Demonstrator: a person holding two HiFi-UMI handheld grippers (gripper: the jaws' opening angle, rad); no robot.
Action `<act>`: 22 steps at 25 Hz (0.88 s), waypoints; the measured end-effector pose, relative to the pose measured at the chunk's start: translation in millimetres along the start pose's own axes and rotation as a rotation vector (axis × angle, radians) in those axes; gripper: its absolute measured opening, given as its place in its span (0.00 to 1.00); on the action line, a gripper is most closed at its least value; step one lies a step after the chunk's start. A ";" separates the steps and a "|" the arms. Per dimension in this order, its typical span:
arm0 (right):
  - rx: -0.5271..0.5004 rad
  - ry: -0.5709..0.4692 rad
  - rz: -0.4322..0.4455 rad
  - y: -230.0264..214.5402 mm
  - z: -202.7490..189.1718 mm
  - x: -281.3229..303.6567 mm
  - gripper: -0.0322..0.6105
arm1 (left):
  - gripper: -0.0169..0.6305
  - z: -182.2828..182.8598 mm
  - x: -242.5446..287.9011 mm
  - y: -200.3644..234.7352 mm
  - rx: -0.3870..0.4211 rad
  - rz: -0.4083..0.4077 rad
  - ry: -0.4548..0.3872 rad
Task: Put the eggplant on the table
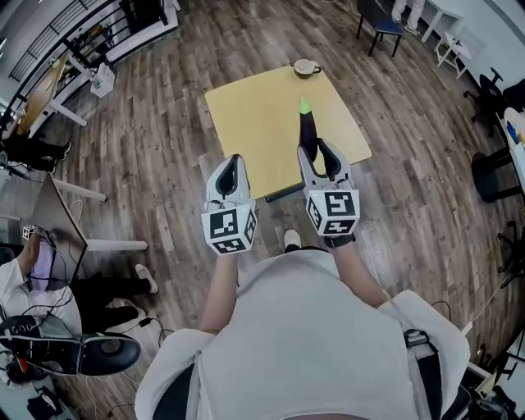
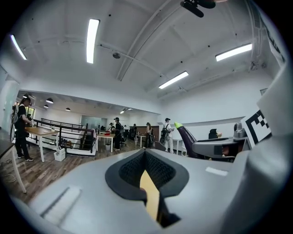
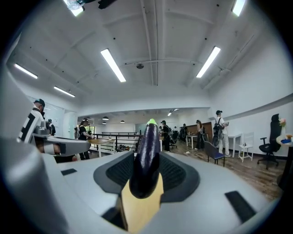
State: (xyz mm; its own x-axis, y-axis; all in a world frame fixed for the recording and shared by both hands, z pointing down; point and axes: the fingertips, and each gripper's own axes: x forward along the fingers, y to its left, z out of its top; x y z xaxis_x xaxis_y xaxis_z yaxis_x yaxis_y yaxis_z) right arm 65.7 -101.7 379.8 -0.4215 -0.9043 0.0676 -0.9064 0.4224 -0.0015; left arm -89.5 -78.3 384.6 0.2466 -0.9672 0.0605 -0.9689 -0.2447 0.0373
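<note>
A dark purple eggplant [image 1: 308, 131] with a green tip points away from me, over the near part of the yellow table [image 1: 254, 107]. My right gripper [image 1: 318, 149] is shut on its rear end; in the right gripper view the eggplant [image 3: 147, 155] sticks out forward between the pads. My left gripper [image 1: 230, 166] hovers beside it to the left, at the table's near edge, with its jaws together and nothing in them. In the left gripper view the eggplant [image 2: 185, 137] shows at the right, in the right gripper [image 2: 219, 147].
A cup on a saucer [image 1: 307, 68] stands at the table's far edge. A blue chair [image 1: 380, 25] is beyond the table, a black office chair [image 1: 492, 172] at the right, and desks with a seated person [image 1: 33, 271] at the left. Several people stand across the room.
</note>
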 end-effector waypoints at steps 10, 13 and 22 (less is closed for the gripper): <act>0.010 0.119 0.070 -37.7 -31.9 97.6 0.32 | 0.04 -24.7 96.5 26.7 -0.045 0.065 0.087; 0.013 0.154 0.085 -38.5 -45.7 120.3 0.32 | 0.04 -35.5 116.5 37.1 -0.047 0.064 0.117; 0.001 0.272 0.083 -53.8 -99.0 204.5 0.32 | 0.04 -73.8 192.7 68.8 -0.086 0.027 0.194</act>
State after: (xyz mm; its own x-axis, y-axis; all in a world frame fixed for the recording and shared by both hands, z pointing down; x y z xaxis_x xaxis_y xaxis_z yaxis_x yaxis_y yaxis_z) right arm 31.0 -303.2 492.5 -0.4719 -0.8165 0.3327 -0.8691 0.4943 -0.0197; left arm -107.0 -276.5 472.4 0.2279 -0.9403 0.2528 -0.9719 -0.2041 0.1172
